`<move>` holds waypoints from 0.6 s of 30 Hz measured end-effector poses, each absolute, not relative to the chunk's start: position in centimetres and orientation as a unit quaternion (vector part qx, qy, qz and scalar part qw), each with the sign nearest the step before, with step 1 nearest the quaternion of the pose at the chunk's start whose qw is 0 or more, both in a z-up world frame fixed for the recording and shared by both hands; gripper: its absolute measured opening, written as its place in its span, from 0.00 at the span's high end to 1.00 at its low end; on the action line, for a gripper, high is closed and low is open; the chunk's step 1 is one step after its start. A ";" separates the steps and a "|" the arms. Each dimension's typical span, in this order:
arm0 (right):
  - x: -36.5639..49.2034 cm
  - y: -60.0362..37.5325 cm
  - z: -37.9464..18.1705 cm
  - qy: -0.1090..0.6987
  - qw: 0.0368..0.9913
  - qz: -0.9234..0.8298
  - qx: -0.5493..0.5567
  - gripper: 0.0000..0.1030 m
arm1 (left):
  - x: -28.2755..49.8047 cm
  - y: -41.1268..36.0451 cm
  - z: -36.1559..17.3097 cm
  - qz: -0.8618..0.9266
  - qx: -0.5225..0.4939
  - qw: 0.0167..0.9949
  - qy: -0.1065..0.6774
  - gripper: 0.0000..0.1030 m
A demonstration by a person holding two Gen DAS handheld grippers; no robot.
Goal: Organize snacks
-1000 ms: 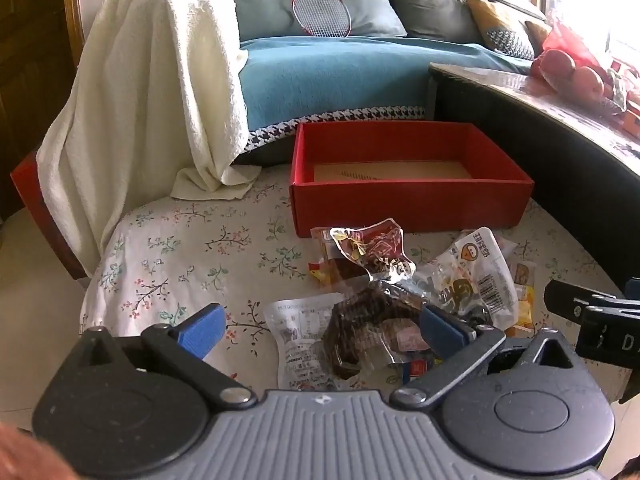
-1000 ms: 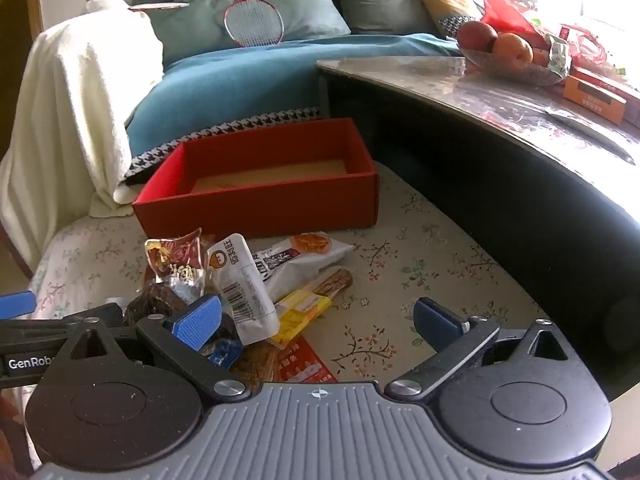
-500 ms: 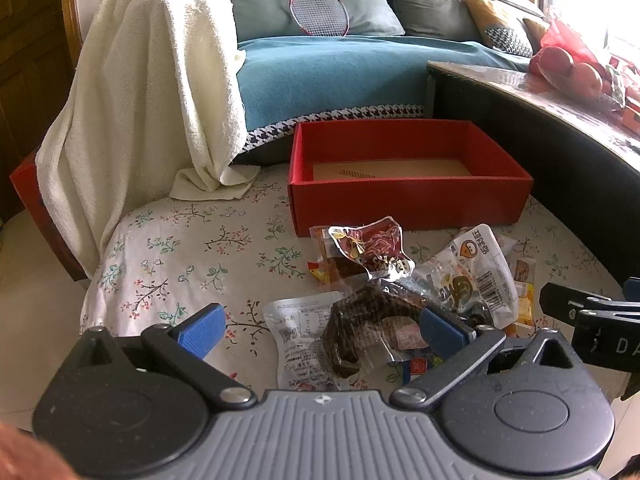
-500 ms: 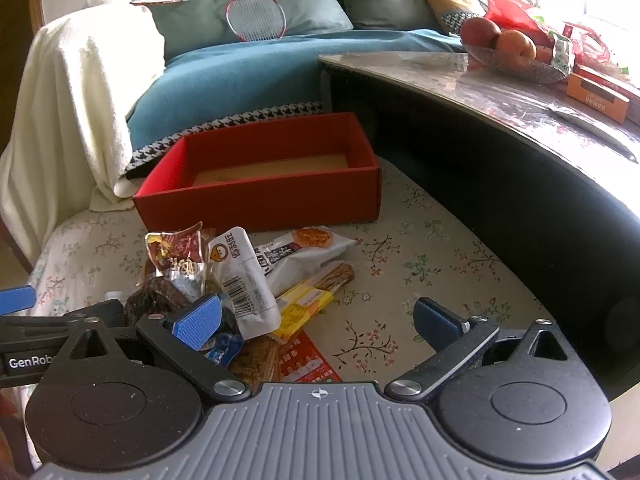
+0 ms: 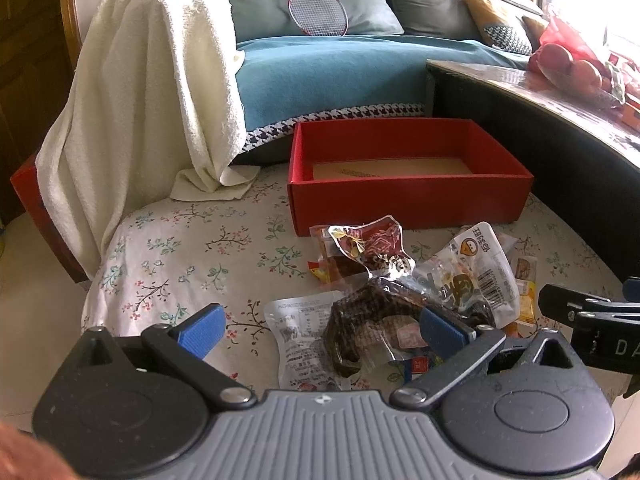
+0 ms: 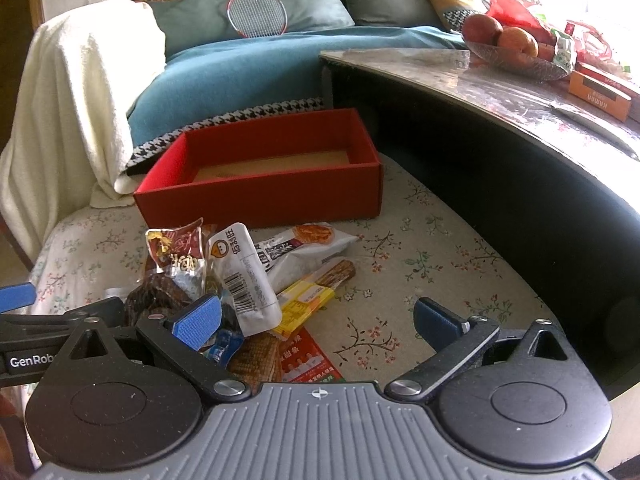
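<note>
Both the left gripper (image 5: 322,330) and right gripper (image 6: 316,316) hang with jaws spread wide, holding nothing. The snack packets (image 6: 240,276) lie heaped on the floral cloth (image 5: 192,256); the red box (image 5: 408,200) sits at 12 o'clock beyond them.

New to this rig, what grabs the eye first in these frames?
The red box stands open on the floral cloth, showing only its brown floor, with a heap of snack packs just in front of it. Both tools sit open low over the heap: the left tool above a dark pack, the right tool beside a yellow pack. Behind, a white towel drapes a chair and a racket leans on the sofa.
</note>
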State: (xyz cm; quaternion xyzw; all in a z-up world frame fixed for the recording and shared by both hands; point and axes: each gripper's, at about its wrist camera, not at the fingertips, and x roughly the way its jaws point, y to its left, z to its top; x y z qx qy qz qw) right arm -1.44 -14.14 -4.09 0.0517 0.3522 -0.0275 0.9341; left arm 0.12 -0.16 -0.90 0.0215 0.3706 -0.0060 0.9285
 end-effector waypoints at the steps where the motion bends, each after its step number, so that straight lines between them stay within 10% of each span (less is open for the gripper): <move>1: -1.4 -14.1 -4.1 0.353 0.934 -0.027 0.052 0.00 | 0.1 -0.2 -0.9 -0.006 0.021 0.928 0.371 0.04; 18: -1.3 -14.0 -4.3 0.362 0.931 -0.024 0.050 0.00 | 0.1 -0.3 -1.0 -0.009 0.024 0.927 0.374 0.04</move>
